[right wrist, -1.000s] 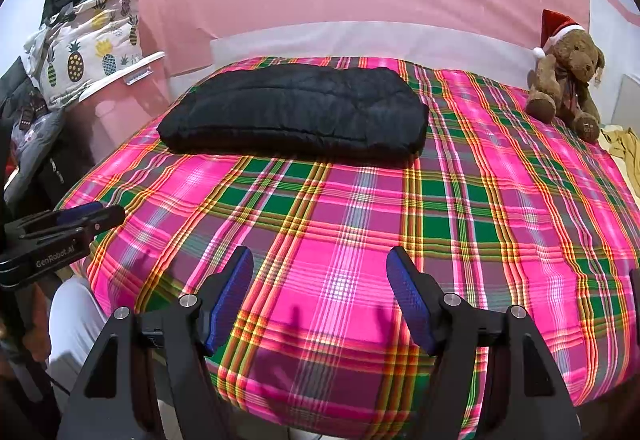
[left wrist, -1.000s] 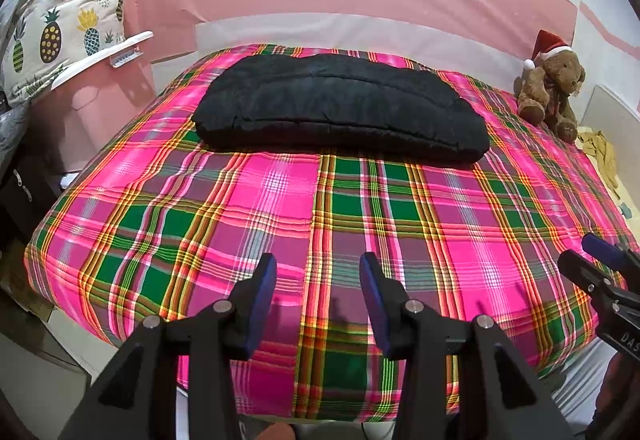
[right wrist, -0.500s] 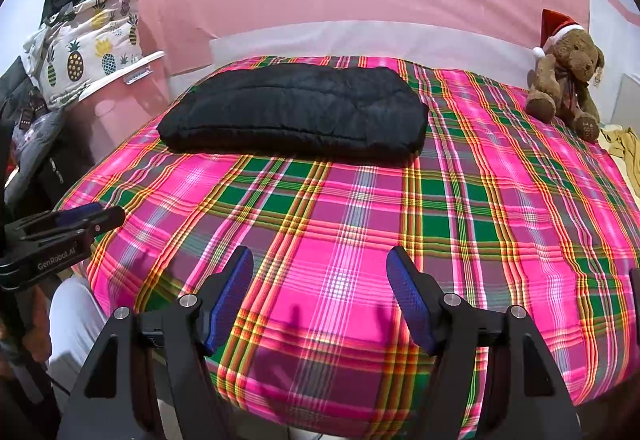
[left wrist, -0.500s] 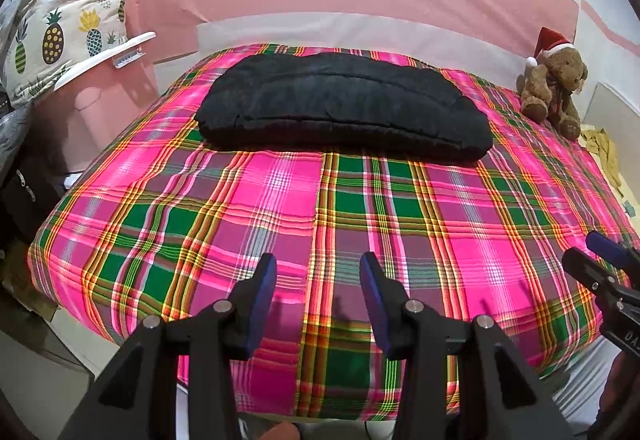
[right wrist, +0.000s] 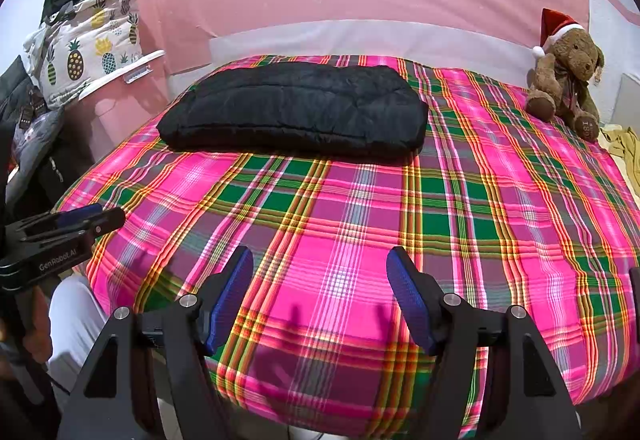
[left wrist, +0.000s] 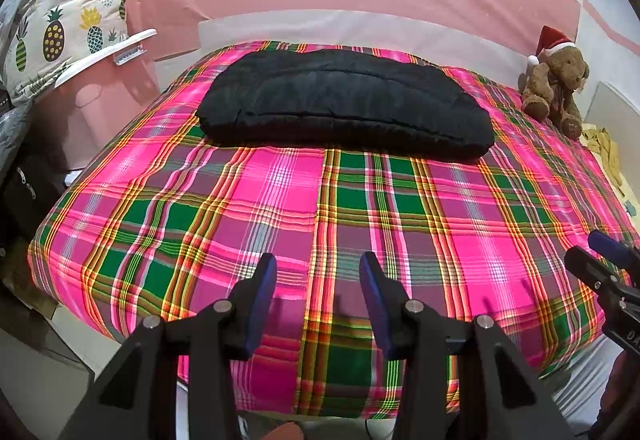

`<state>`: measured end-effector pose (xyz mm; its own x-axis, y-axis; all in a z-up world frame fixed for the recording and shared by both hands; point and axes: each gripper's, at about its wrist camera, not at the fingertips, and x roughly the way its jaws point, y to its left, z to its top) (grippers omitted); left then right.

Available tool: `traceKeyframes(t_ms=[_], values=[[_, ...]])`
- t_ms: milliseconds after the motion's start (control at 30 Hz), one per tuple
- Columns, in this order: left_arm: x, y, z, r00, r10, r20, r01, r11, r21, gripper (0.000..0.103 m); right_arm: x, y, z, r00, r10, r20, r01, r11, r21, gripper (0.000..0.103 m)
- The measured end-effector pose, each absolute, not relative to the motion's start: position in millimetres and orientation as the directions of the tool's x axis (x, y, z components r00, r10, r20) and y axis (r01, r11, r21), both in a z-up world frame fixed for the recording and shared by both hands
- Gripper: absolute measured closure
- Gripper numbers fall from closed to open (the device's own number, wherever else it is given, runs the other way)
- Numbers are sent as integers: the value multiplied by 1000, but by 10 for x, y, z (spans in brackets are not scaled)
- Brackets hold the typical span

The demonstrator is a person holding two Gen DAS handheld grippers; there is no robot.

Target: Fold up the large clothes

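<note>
A black padded garment (left wrist: 344, 104) lies folded into a long flat bundle across the far part of the bed (left wrist: 280, 208); it also shows in the right wrist view (right wrist: 296, 110). My left gripper (left wrist: 318, 266) is open and empty above the bed's near edge, far from the garment. My right gripper (right wrist: 320, 262) is open wider and empty, also over the near edge. Each gripper shows at the side of the other's view: the right one (left wrist: 600, 260), the left one (right wrist: 80, 218).
The bed has a pink and green plaid cover. A brown teddy bear (right wrist: 564, 80) with a Santa hat sits at the far right corner. A pineapple-print bag (left wrist: 60, 32) stands on a pink unit at the left. Yellow cloth (left wrist: 604, 148) lies right of the bed.
Both grippers have drawn back slightly from the bed; the left view drifted a little. The jaws stay open and the garment has not moved.
</note>
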<state>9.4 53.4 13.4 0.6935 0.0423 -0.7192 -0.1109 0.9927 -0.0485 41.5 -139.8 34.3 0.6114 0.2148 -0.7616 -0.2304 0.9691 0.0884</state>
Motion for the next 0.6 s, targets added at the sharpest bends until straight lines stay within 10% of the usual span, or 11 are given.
traceKeyframes(t_ms=[600], values=[[80,529,121,693,74,-717,-127,992,-20,58,382,-1400,310,609,211,-764,-228,970,86,34]])
